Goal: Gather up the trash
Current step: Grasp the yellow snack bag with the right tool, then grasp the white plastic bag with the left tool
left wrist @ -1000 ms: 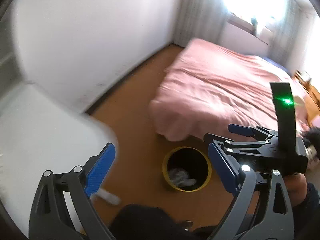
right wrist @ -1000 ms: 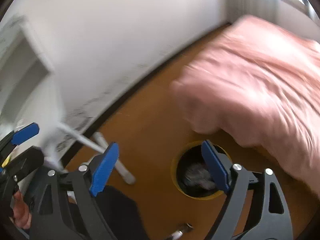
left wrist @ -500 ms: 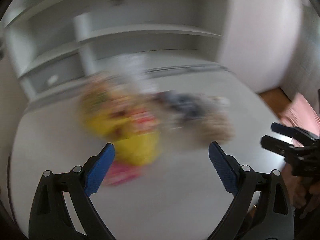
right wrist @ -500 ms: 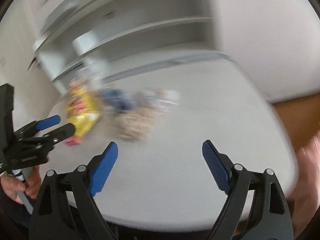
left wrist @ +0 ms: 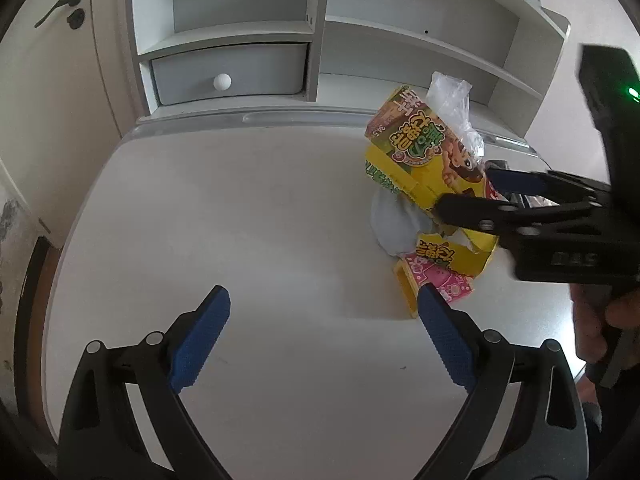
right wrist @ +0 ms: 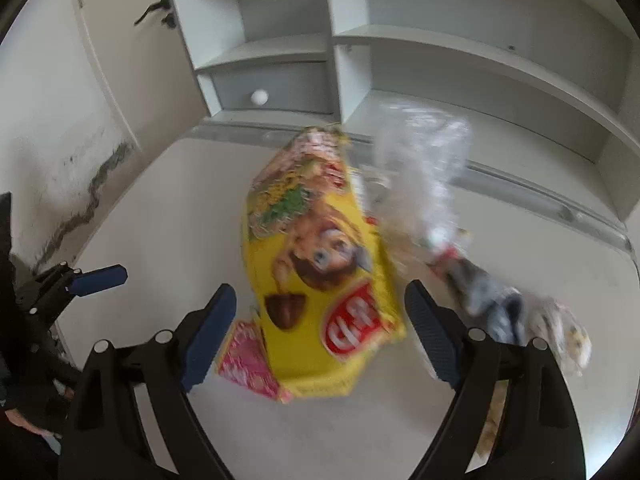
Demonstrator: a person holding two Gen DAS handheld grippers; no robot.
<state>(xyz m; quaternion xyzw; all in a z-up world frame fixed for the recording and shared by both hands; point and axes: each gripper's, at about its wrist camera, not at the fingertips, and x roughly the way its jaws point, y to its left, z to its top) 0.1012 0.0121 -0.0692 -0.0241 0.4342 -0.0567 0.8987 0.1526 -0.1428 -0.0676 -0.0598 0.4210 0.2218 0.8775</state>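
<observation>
The white desk [left wrist: 248,208] lies bare on its left and near side. A trash heap [left wrist: 432,184] crowds the right, and shelves [left wrist: 312,40] wall the back.

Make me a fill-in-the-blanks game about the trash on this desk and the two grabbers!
1. The biggest snack bag on the desk is mostly ____.
2. The right gripper has its jaws ____ on either side of that bag.
3. The drawer in the shelf unit has a round ____ knob.
4. Between the left gripper's jaws there is only bare ____.

Missing words: yellow; open; white; desk
</observation>
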